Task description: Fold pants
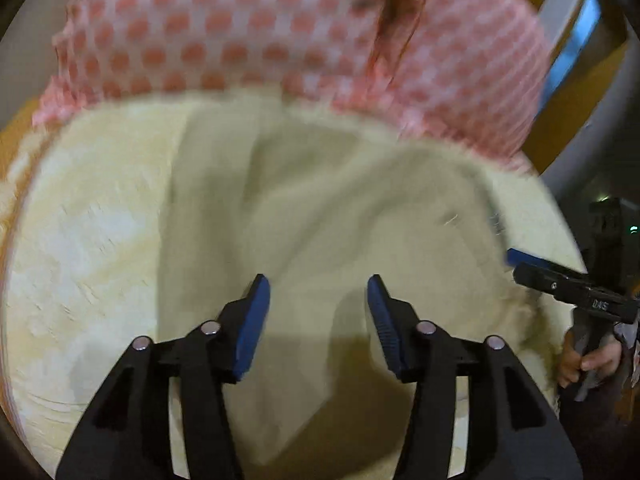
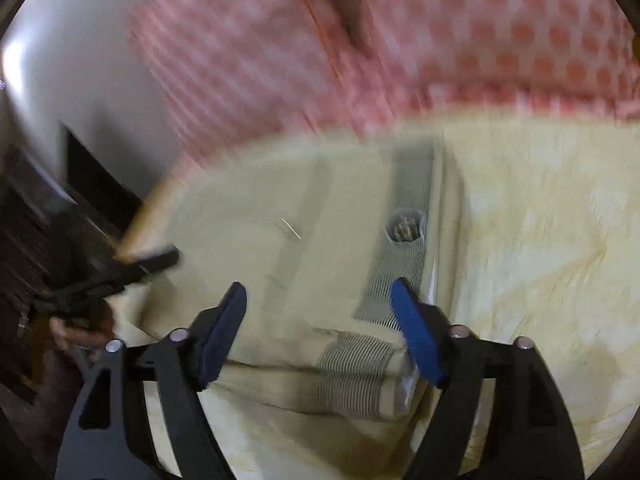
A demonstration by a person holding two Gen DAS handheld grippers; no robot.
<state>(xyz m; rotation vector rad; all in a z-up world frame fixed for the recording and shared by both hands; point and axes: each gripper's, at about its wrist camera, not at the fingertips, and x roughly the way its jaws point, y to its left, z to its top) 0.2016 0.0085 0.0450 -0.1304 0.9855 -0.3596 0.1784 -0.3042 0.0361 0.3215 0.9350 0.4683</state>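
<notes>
Both grippers, left (image 1: 318, 300) & right (image 2: 320, 308), hover w/ jaws spread, holding nothing, over the beige pants (image 2: 320, 240) lying partly folded on the yellow sheet (image 2: 540, 240) near a checked pillow (image 1: 240, 32); prob between folds, next needs grabbing an edge to double over.
</notes>
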